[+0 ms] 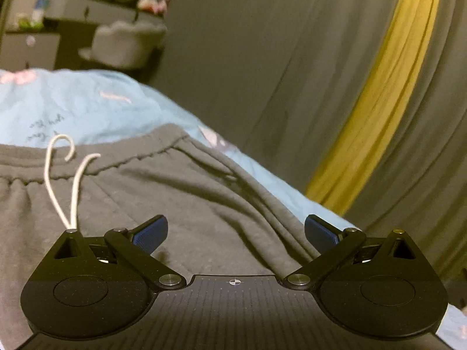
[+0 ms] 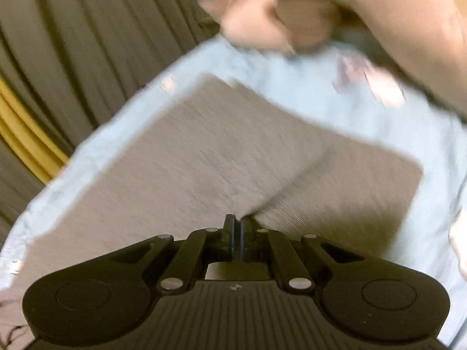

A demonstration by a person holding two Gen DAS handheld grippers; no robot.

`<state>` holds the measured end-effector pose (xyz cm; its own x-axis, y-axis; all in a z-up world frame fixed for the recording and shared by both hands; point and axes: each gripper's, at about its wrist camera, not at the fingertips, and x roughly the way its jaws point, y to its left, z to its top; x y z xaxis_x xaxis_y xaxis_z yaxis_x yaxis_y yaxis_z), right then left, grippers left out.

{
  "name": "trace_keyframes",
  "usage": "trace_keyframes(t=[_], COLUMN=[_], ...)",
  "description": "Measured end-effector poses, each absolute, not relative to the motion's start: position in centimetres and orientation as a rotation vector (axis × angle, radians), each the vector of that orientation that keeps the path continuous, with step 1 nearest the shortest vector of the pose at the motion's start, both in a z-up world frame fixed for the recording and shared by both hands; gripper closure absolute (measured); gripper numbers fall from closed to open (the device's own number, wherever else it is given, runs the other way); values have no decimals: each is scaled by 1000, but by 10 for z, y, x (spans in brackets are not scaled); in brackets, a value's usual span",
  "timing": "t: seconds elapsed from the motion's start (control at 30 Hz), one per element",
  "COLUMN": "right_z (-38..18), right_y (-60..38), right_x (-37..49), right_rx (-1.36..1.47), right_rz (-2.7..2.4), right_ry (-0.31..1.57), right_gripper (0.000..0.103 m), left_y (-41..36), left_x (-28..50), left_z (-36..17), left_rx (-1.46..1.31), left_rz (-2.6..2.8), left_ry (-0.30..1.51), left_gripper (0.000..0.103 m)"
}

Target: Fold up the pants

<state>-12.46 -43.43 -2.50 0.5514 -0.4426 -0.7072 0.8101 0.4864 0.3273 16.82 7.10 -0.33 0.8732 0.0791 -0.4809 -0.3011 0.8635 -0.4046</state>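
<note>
Grey sweatpants (image 1: 181, 198) lie on a light blue bedsheet (image 1: 96, 105), waistband at the far side with a white drawstring (image 1: 73, 180) looped over it. My left gripper (image 1: 235, 233) is open, low over the pants just below the waistband, a raised fold of cloth between its blue pads (image 1: 151, 234). In the blurred right wrist view the pants (image 2: 233, 157) spread flat on the sheet (image 2: 292, 87). My right gripper (image 2: 237, 224) is shut, its tips at a crease in the cloth; whether it pinches fabric I cannot tell.
Grey curtains (image 1: 262, 43) with a yellow stripe (image 1: 388, 87) hang beyond the bed edge. A dresser and pale chair (image 1: 128, 43) stand at the far left. The person's arm and hand (image 2: 292, 23) are at the top of the right wrist view.
</note>
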Motion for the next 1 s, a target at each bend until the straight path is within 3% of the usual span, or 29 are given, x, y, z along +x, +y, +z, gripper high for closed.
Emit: trace_keyframes(t=[0.27, 0.3, 0.37, 0.53, 0.57, 0.6, 0.73, 1.0], right_z=[-34, -34, -32, -34, -34, -34, -33, -26], right_y=[-449, -450, -445, -443, -444, -444, -447, -468], right_x=[-128, -129, -128, -130, -129, -128, -125, -120], right_rx=[751, 759, 764, 757, 754, 753, 753, 861], right_rz=[-750, -746, -743, -745, -745, -746, -739, -702], right_ry=[537, 534, 532, 528, 529, 529, 537, 565], right_gripper=[99, 99, 99, 99, 99, 99, 98, 100], left_y=[97, 99, 100, 96, 95, 95, 105, 138], left_x=[260, 276, 307, 349, 355, 360, 365, 296], left_z=[26, 23, 12, -13, -18, -25, -34, 39], left_rx=[-576, -595, -632, -635, -612, -598, -582, -591], left_rz=[14, 10, 18, 54, 69, 82, 94, -30], left_ry=[637, 681, 775, 911, 928, 949, 1015, 814], left_gripper=[1, 5, 26, 28, 34, 41, 90, 95])
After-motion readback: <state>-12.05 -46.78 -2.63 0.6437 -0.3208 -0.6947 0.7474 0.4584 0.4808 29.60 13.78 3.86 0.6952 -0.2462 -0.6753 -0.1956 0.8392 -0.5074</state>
